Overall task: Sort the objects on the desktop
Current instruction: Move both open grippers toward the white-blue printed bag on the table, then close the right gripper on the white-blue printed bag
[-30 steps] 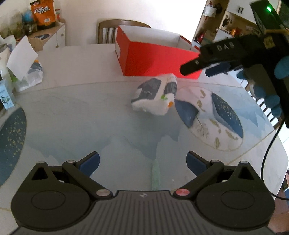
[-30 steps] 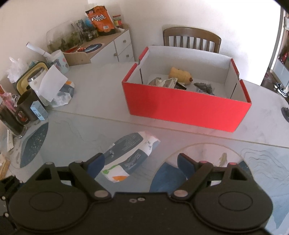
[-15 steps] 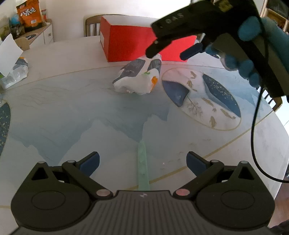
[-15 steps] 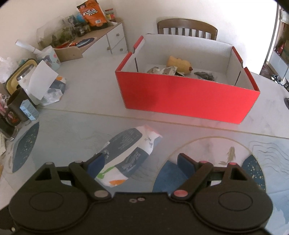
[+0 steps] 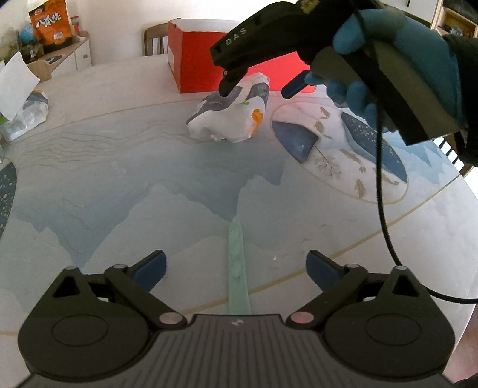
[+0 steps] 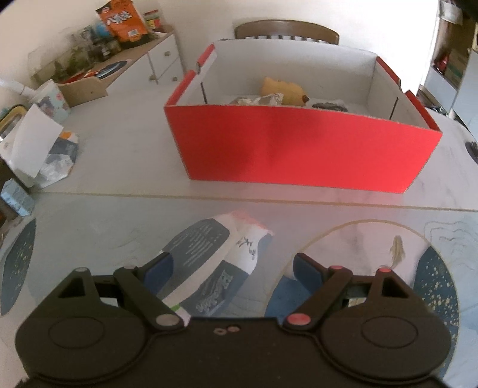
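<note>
the right gripper [image 6: 233, 268] hangs spread wide over the soft packet [image 6: 215, 262] before the red box [image 6: 298, 149], ungrasped, so it looks to need lowering and clamping; the left gripper [image 5: 236, 265] is narrowing on nothing.

Right gripper [image 6: 231, 270] jaws spread wide over the white-and-blue packet [image 6: 218, 262] lying on the table [image 6: 119, 149]; the packet sits between the blue pads, the left pad perhaps touching it. Just beyond the packet stands the red box [image 6: 298, 149], open-topped, holding a yellow item [image 6: 283, 89] and crumpled wrappers. Behind the box, a wooden chair [image 6: 286, 28].
</note>
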Available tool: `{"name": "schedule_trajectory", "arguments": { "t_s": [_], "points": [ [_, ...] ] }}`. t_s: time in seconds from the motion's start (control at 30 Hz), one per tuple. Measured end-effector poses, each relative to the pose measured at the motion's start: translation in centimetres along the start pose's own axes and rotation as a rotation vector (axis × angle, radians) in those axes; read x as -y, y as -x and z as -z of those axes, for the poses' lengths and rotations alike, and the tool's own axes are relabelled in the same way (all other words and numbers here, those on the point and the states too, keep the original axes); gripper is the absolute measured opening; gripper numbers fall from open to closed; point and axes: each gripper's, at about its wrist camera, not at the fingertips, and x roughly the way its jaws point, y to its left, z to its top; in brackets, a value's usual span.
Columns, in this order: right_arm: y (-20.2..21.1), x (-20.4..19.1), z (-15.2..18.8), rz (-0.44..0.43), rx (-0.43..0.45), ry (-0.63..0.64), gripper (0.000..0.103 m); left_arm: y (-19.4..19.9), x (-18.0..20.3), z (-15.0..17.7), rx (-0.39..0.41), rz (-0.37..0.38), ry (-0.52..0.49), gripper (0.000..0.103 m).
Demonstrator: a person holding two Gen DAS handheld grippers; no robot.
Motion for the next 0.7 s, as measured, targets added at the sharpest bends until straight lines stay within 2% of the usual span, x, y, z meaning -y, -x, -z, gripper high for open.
{"name": "schedule_trajectory", "arguments": {
  "t_s": [0.23, 0.3, 0.43, 0.57, 0.63, 0.7],
  "points": [
    [-0.7, -0.3, 0.3, 0.034, 0.007, 0.014, 0.086, 0.1, 0.5, 0.2, 0.013, -0.033, -0.04, 0.074],
    [-0.7, -0.3, 0.2, 0.031, 0.007, 0.01, 0.086, 0.1, 0.8, 0.3, 0.017, -0.042, -0.062, 0.062],
    [-0.9, -0.4, 0.2, 0.029, 0.007, 0.013, 0.086, 0.1, 1.3, 0.4, 0.021, -0.051, -0.098, 0.051],
    [-1.0, -0.3, 0.2, 0.028, 0.008, 0.009, 0.085, 0.1, 1.0, 0.3, 0.03, -0.063, -0.09, 0.032],
    [-1.1, -0.4, 0.1, 0.026, 0.007, 0.005, 0.084, 0.1, 0.7, 0.2, 0.033, -0.061, -0.077, 0.03],
    [-1.0, -0.4, 0.0, 0.024, 0.009, 0.006, 0.075, 0.0, 0.7, 0.1, 0.033, -0.063, -0.08, 0.026]
  ]
}}
